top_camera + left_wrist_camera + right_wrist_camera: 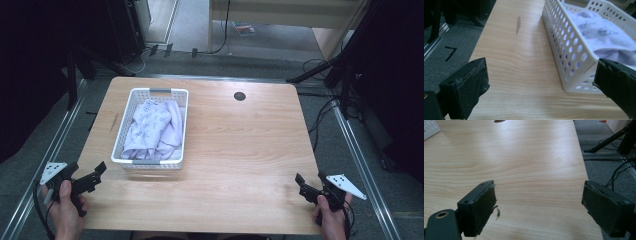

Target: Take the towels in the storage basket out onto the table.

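The left gripper (95, 175) sits at the near left corner of the table (240, 150), held low over the wood. Its jaws are spread wide with nothing between them. In the left gripper view the same gripper (541, 82) looks along the table toward the basket (564, 50), whose near corner lies just ahead and to the right of the jaw line.

The right gripper (302, 182) is at the near right corner. Its jaws are likewise spread and empty. In the right gripper view that gripper (539, 202) faces bare wood; a corner of the basket (430, 128) appears far off at the upper left.

The basket (150, 164) stands on the left half of the table with its long axis running away from the person. A pale cloth (152, 127) with dark printed marks fills it, bunched and heaped above the rim on the far side. The cloth (604, 37) rises over the perforated wall in the left gripper view; how it is folded cannot be read from here.

Governing relation: the basket lies forward and slightly right of the left gripper, near it, and well apart from the right gripper, across the table to its left. The left hand is therefore the nearer one. A reach for the cloth likely calls for the left gripper to rise over the near wall and descend from above.
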`<state>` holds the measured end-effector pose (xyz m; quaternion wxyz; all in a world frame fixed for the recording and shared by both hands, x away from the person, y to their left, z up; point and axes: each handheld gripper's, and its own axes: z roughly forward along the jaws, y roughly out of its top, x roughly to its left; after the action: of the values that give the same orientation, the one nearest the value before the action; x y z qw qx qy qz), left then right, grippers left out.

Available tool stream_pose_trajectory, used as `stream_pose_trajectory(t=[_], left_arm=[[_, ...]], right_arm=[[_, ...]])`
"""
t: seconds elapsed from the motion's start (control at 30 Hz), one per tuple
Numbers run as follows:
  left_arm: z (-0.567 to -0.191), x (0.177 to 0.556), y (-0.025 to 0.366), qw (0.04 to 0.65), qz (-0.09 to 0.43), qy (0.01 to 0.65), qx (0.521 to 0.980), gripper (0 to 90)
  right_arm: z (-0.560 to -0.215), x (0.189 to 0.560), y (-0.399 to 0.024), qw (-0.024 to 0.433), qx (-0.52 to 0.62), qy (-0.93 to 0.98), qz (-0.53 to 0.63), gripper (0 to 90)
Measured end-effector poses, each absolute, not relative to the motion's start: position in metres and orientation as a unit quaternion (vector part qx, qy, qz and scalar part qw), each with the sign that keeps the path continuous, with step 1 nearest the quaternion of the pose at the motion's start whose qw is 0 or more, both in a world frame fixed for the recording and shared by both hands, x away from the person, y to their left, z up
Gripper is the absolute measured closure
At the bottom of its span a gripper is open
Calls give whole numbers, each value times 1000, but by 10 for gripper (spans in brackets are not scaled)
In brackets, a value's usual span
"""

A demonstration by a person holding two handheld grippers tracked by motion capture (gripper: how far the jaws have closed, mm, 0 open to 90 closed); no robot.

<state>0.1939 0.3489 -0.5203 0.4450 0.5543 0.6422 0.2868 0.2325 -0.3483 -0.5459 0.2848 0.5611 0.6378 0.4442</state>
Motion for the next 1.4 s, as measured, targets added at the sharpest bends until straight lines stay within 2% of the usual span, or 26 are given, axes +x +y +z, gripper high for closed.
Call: stream_pose_trajectory(t=[0.27, 0.7, 1.07, 1.4], left_arm=[[-493, 195, 342, 454, 288, 633, 557, 0], [-449, 240, 307, 444, 263, 612, 599, 0], [-441, 275, 284, 438, 247, 605, 618, 0], [-438, 311, 269, 383, 210, 613, 659, 0]], right_arm=[[-546, 232, -349, 284, 565, 634, 445, 125], [-546, 232, -349, 283, 566, 633, 446, 126], [-546, 233, -350, 274, 563, 635, 452, 127], [-546, 232, -350, 273, 562, 637, 452, 127]])
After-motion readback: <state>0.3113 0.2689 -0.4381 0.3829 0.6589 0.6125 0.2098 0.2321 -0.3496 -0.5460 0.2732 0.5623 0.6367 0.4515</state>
